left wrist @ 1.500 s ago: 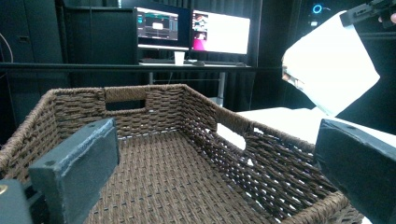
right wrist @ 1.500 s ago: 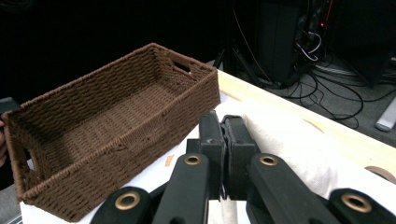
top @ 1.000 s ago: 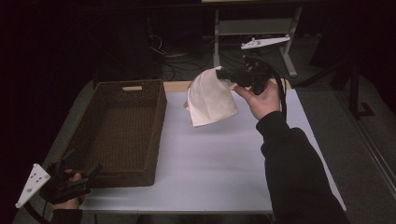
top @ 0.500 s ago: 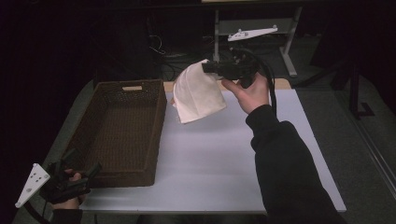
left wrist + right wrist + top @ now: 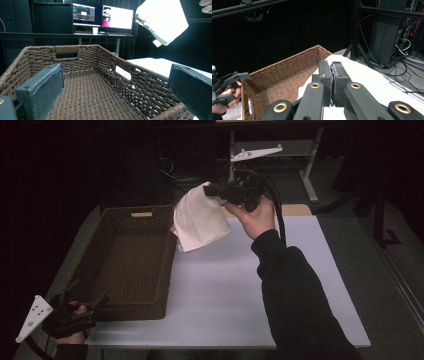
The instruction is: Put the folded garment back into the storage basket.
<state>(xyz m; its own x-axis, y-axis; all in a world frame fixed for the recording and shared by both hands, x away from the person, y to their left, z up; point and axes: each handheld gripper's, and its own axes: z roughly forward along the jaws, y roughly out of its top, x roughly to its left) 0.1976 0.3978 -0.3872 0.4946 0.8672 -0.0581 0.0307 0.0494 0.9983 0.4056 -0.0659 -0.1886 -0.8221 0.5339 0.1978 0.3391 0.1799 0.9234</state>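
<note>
A folded white cloth (image 5: 200, 220) hangs in the air over the far right corner of the brown wicker basket (image 5: 167, 270). My right gripper (image 5: 209, 190) is shut on its top edge, jaws pointing left. In the right gripper view the two jaws (image 5: 333, 72) are pressed together on the cloth (image 5: 367, 80), with the basket (image 5: 284, 65) below and beyond. My left gripper (image 5: 90, 294) stands open at the basket's near left corner with nothing between its jaws. In the left gripper view (image 5: 116, 82) it looks into the basket (image 5: 105, 55), and the cloth (image 5: 162, 22) hangs at the upper right.
The basket takes up the left part of the white table (image 5: 225, 295). A metal stand (image 5: 270, 155) and cables lie behind the far edge. Monitors (image 5: 117, 17) stand on a dark desk beyond the basket. The left gripper (image 5: 239, 76) is seen far left in the right gripper view.
My right gripper has carried the cloth leftward and a little higher, from over the table's far middle to the basket's far right corner. The left gripper has stayed where it was.
</note>
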